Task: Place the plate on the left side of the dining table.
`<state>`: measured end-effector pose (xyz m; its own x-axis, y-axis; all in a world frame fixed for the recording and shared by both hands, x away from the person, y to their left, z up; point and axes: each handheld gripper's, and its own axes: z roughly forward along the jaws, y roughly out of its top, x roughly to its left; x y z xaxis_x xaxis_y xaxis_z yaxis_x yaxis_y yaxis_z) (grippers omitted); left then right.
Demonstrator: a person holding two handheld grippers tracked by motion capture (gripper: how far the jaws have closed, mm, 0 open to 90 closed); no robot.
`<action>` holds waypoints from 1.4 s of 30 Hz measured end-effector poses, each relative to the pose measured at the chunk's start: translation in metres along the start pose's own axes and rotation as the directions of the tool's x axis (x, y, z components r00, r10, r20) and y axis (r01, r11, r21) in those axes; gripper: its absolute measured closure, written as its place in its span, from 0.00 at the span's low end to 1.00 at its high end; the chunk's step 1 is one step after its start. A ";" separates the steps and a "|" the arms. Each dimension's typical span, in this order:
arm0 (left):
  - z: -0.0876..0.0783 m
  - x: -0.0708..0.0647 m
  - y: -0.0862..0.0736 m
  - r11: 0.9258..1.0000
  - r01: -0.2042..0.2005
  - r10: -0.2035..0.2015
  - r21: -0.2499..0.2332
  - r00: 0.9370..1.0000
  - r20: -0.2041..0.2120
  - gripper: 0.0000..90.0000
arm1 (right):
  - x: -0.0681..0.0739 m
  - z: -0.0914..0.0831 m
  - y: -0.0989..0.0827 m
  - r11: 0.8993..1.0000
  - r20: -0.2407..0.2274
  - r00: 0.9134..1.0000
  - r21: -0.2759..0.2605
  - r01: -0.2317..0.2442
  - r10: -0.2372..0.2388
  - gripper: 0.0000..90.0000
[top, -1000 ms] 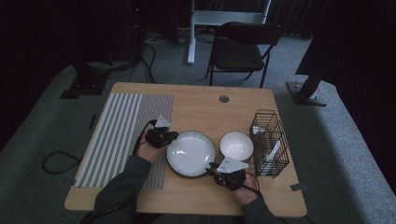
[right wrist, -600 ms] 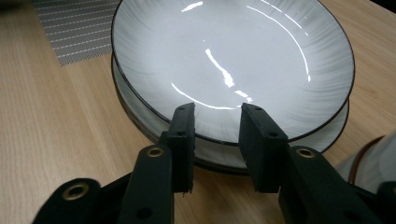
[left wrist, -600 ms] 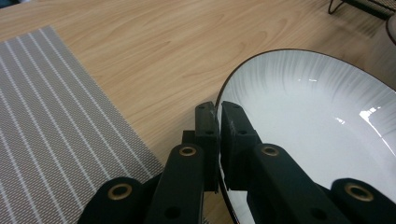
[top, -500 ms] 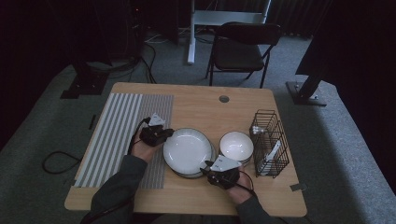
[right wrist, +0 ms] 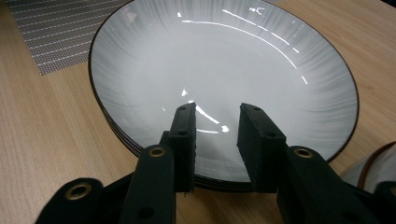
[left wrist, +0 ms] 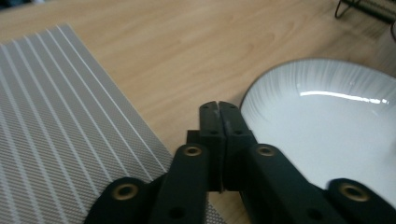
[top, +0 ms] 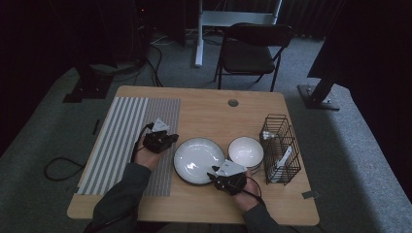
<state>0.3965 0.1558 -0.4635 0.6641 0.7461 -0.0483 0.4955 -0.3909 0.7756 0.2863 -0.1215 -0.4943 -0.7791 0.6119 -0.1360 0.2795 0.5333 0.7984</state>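
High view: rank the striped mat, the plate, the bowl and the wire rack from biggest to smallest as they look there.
1. Striped mat, by far the largest.
2. Plate.
3. Wire rack and bowl: too close to rank; the rack stands tall, so its outline looks stretched.

The plate [right wrist: 224,60] ahead of the black fingers [right wrist: 184,135] is white with fine grey streaks and a dark rim. Left of the fingers, a grey mat [top: 126,138] bears white stripes. The desk [top: 214,109] is pale wood; the basket [top: 279,148] is black wire.
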 end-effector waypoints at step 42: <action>0.000 0.006 0.007 0.999 0.045 -0.046 -0.024 0.999 -0.016 0.97 | 0.010 0.000 0.004 0.993 0.054 0.994 0.074 0.087 -0.092 0.79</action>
<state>0.4040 0.1579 -0.4582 0.6319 0.7715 -0.0738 0.5118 -0.3439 0.7872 0.2798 -0.1128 -0.4924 -0.7697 0.5914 -0.2403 0.2510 0.6265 0.7379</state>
